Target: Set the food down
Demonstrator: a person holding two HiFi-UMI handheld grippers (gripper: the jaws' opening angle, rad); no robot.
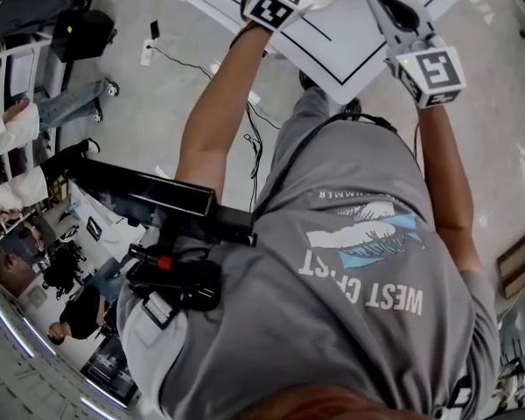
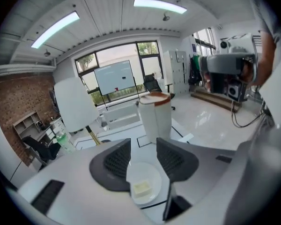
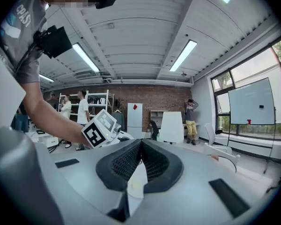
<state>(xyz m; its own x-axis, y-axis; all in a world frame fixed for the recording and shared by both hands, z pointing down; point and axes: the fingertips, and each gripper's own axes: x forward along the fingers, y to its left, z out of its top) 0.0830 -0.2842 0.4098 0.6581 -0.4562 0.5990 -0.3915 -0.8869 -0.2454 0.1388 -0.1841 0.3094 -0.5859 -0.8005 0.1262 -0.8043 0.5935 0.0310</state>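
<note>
My right gripper (image 3: 140, 146) pinches the plate (image 3: 136, 184) by its rim; the food (image 2: 142, 188) shows between my left gripper's (image 2: 143, 144) spread jaws.

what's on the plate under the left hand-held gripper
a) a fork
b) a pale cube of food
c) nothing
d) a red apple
B: in the left gripper view a small pale yellow cube sits on the plate, seen between the parted jaws of the left hand-held gripper.
</note>
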